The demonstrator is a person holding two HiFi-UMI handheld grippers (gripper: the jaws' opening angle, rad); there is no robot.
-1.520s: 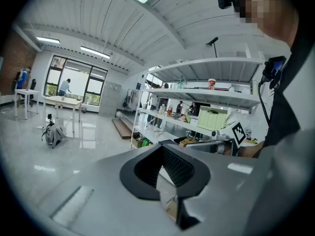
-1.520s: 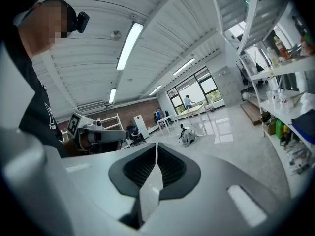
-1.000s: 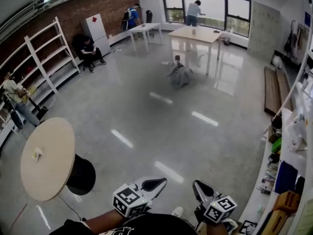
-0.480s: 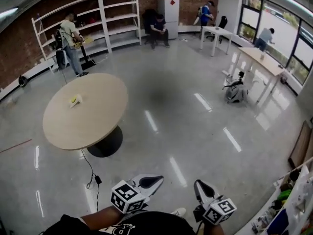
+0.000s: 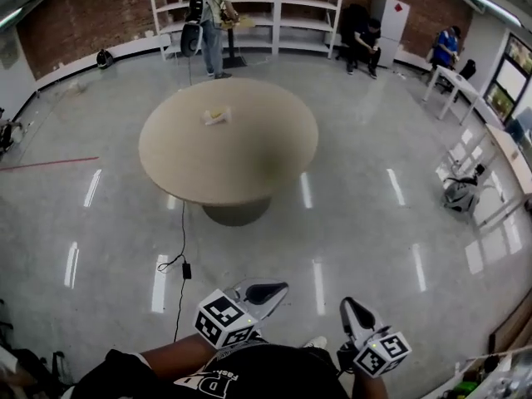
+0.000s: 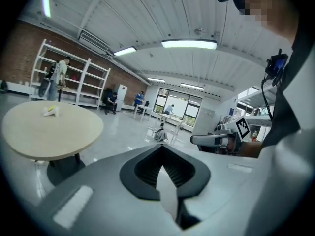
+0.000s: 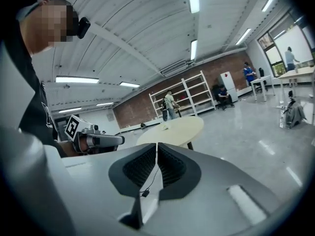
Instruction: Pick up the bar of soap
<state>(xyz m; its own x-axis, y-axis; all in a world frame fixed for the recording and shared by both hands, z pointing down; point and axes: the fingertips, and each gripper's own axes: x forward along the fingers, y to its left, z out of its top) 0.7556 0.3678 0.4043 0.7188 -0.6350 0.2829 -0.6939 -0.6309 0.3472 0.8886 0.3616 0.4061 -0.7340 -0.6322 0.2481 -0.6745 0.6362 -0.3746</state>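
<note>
Both tongs are clenched on nothing: left gripper [image 5: 274, 290] and right gripper [image 5: 348, 305], low over the glossy floor [image 5: 374, 223]. One bar of soap [image 5: 216, 116] lies on the far side of the one round table [image 5: 249, 160], well apart from them. One black cable [image 5: 182, 231] crosses the floor between. Three people are beyond: a standing person [image 5: 214, 15] at the shelving [image 5: 283, 7], a seated person [image 5: 366, 44] and a person in blue [image 5: 447, 48].

A glossy grey floor [image 5: 357, 198] reflects ceiling lights. A round beige worktop [image 5: 249, 165] stands mid-room; white open shelving [image 5: 283, 11] lines the far red brick wall [image 5: 75, 15].
</note>
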